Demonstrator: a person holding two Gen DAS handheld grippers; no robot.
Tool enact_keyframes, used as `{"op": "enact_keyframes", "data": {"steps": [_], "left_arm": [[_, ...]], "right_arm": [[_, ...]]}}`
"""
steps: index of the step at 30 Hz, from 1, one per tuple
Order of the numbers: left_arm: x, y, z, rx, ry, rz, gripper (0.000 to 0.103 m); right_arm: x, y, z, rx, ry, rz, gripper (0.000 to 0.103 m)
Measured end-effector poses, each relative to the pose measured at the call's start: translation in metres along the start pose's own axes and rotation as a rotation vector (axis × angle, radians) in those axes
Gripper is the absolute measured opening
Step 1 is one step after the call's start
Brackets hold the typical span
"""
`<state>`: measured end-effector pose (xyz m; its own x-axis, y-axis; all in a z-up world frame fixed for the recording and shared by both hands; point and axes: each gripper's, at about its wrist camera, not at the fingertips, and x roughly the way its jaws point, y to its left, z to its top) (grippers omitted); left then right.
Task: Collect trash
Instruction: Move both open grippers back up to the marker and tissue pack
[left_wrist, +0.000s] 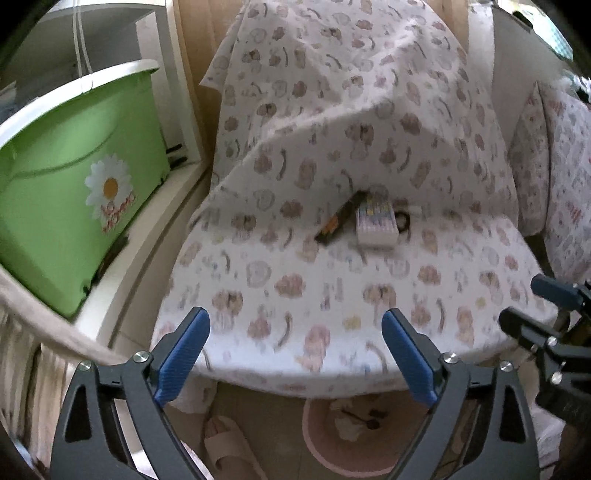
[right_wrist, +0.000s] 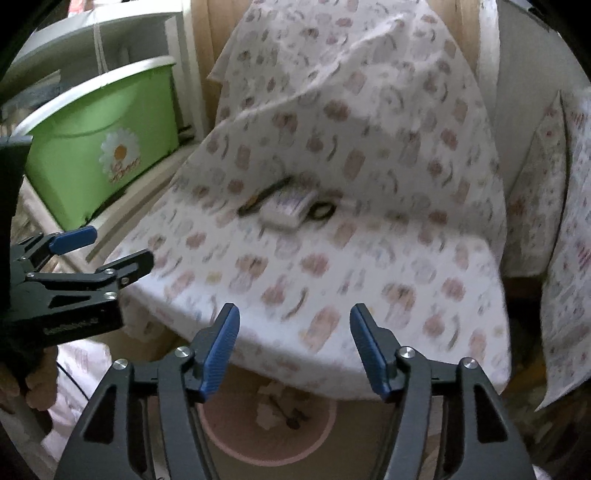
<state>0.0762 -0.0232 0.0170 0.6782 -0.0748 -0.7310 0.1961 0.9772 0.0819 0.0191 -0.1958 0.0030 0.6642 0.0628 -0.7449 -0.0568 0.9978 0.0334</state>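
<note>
A dark snack wrapper (left_wrist: 338, 221) (right_wrist: 264, 197) lies on the patterned sheet (left_wrist: 295, 280) (right_wrist: 332, 266), next to a white pastel box (left_wrist: 376, 221) (right_wrist: 288, 210) and a small dark ring (left_wrist: 403, 221) (right_wrist: 322, 210). A pink bin (left_wrist: 314, 435) (right_wrist: 229, 439) holding crumpled paper stands on the floor below the sheet's front edge. My left gripper (left_wrist: 295, 354) (right_wrist: 114, 245) is open and empty above the front edge. My right gripper (right_wrist: 294, 349) (left_wrist: 528, 306) is open and empty beside it, over the bin.
A green tub (left_wrist: 74, 177) (right_wrist: 99, 140) with a daisy print sits on a white shelf at left. A patterned pillow (left_wrist: 561, 177) (right_wrist: 546, 206) stands at right. A slipper (left_wrist: 229, 443) lies on the floor beside the bin.
</note>
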Motion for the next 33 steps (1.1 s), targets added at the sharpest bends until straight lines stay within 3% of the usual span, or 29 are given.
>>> {"op": "enact_keyframes", "data": {"steps": [7,9,12,18,25,33], "left_arm": [[0.011,0.011,0.062,-0.018,-0.047,-0.008,0.094],[0.017,0.015,0.074,-0.041,-0.059,-0.007,0.095],[0.029,0.019,0.08,-0.058,-0.071,-0.002,0.096],[0.069,0.026,0.079,-0.079,-0.007,0.007,0.096],[0.099,0.037,0.088,-0.094,0.049,-0.006,0.096],[0.129,0.04,0.096,-0.15,0.142,-0.118,0.094]], "right_arm": [[-0.002,-0.016,0.061,-0.066,-0.064,-0.015,0.065],[0.002,-0.023,0.076,-0.051,-0.08,-0.032,0.072],[0.01,-0.037,0.086,0.011,-0.112,-0.056,0.072],[0.048,-0.067,0.079,0.081,-0.053,-0.06,0.072],[0.081,-0.083,0.073,0.077,0.016,-0.087,0.072],[0.092,-0.088,0.076,0.126,0.044,-0.047,0.072]]}}
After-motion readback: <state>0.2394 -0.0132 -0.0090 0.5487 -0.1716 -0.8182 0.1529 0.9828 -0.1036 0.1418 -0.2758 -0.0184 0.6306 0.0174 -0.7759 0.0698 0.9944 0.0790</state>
